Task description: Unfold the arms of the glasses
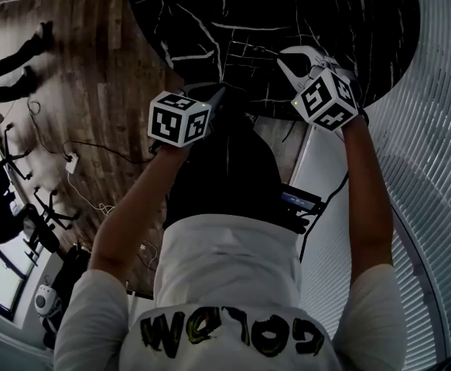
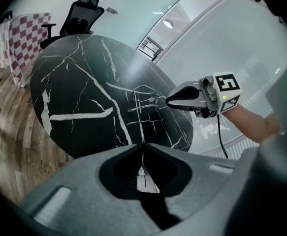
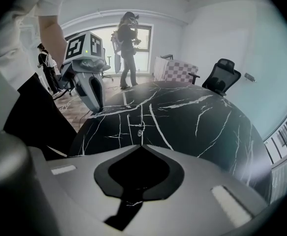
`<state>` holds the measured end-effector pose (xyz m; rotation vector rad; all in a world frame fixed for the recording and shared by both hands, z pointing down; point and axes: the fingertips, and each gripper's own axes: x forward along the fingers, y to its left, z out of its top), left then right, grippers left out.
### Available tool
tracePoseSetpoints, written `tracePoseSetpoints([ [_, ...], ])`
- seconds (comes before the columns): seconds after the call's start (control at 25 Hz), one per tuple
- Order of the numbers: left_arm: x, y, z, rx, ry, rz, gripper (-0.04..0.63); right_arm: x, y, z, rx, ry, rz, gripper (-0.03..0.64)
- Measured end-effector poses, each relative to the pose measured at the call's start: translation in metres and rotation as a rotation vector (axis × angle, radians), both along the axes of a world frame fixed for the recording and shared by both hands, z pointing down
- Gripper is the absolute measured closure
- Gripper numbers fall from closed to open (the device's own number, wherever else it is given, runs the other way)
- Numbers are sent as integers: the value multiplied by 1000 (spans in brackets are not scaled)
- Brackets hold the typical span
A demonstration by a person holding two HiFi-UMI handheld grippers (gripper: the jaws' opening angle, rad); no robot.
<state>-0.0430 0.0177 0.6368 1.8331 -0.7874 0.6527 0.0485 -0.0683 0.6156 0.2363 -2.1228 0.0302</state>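
Note:
A pair of thin wire-framed glasses lies on the round black marble table, toward its near right edge. In the right gripper view the glasses are only a small glint just beyond the jaw tips. My right gripper hovers next to the glasses on their right, its tips together. My left gripper is back at the table's near rim, jaws meeting, with nothing between them. In the head view the left gripper and right gripper both reach over the table edge.
A black office chair and a checkered-cloth table stand beyond the marble table. People stand by the window at the back. Cables trail on the wooden floor, and a glass wall with blinds runs along the right.

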Motion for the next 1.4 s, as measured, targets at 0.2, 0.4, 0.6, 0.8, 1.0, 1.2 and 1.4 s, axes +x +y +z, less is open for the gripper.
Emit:
tracePoseSetpoints([
  [0.2,-5,1,-1,3,-12,1,575,1,2,0,-5,1,-2,615],
  [0.4,-8,1,-1,22,-34,-2,574,1,4,1,-7,-6,0,615],
  [0.6,-5,1,-1,53,-49,11,574,-1,3,0,4,-8,16,615],
  [0.8,1,3,0,100,-82,33,544,-2,2,0,19,-5,19,615],
  [1.0,0,2,-5,163,-122,58,515,-2,3,1,23,-5,24,615],
  [1.2,-4,-14,-21,292,-188,113,503,-4,2,1,24,-10,28,615],
  [1.4,12,-36,-39,481,-279,295,489,-5,3,1,26,-10,29,615],
])
